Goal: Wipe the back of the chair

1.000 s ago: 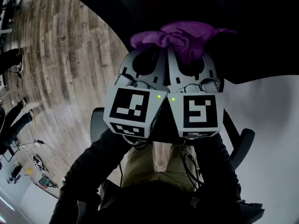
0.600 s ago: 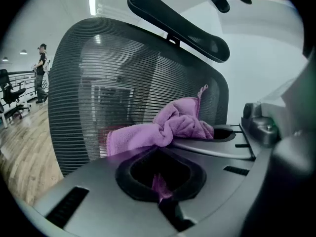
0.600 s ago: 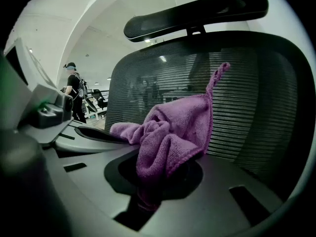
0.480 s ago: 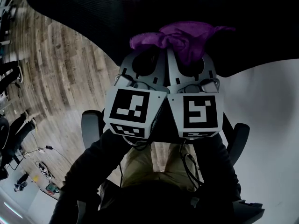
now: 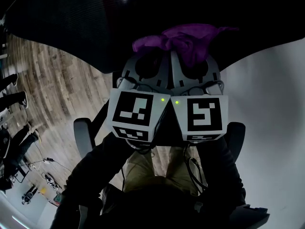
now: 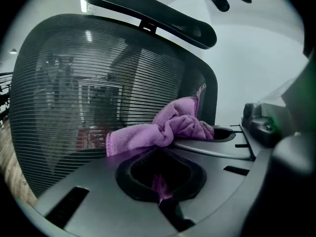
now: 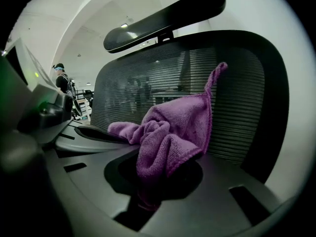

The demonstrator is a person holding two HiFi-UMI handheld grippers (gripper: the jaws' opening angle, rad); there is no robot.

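One purple cloth (image 5: 187,42), clenched by left tool (image 6: 161,194) and right tool (image 7: 148,194), at one chair back (image 6: 74,83)

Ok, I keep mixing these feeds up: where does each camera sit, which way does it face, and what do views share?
Head view: on the person's head, looking steeply down onto the left gripper and right gripper; dark sleeves and trousers show.
Left gripper view: rides the left gripper, looks along its claw at the mesh chair back; the right gripper shows at right.
Right gripper view: rides the right gripper, faces the same mesh and headrest; the left gripper shows at left.
Shared: all show the purple cloth.
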